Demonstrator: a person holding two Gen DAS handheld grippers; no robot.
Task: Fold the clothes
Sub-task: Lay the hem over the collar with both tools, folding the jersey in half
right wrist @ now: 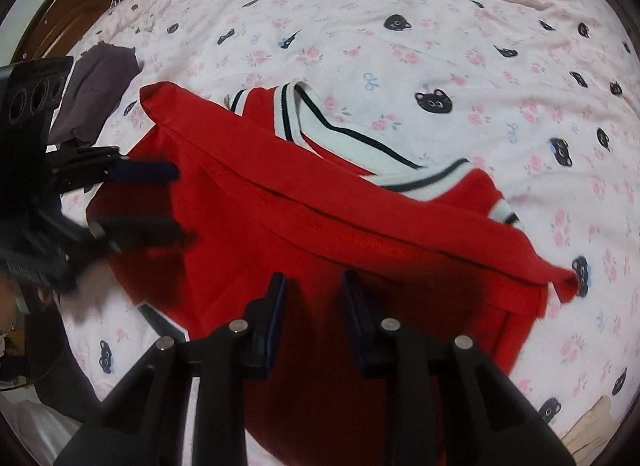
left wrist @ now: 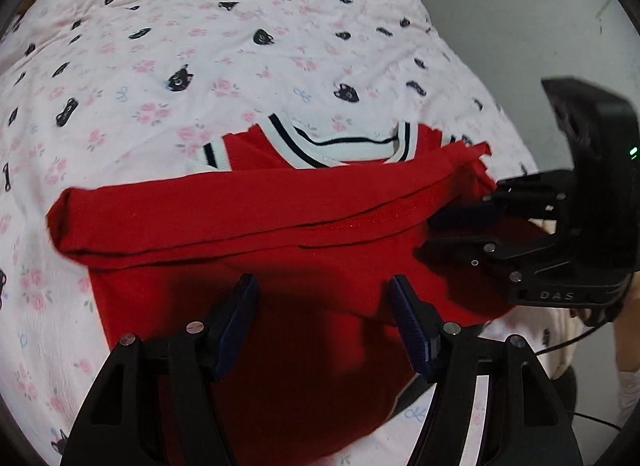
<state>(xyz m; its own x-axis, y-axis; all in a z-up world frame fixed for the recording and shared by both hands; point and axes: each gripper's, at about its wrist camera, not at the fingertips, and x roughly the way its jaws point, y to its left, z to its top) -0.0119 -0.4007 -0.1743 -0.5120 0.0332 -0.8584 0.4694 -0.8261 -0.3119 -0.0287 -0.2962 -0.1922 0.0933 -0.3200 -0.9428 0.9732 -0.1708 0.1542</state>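
Presently, a red sweater [left wrist: 248, 217] with a white collar [left wrist: 344, 149] striped in black lies on the bed [left wrist: 160, 45], which is covered by a pink sheet printed with black cat faces and small flowers. Both sleeves are folded across the chest, forming a red band that runs from one side of the garment to the other just below the collar. A white striped cuff [right wrist: 506, 213] shows at the edge of that band.

The left gripper [left wrist: 322, 288] points steeply down over the lower body of the sweater. Its jaws are spread, with nothing between them, only red fabric below. No contact with the cloth can be confirmed.

The right gripper [right wrist: 314, 280] likewise points down over the sweater's lower half. Its jaws stand narrowly apart and pinch nothing; the red cloth is seen through the gap.

In each wrist view the opposite gripper appears at the side edge of the sweater, jaws parted, slightly blurred.

A dark grey garment [right wrist: 96, 85] lies on the bed beyond the sweater, apart from it.
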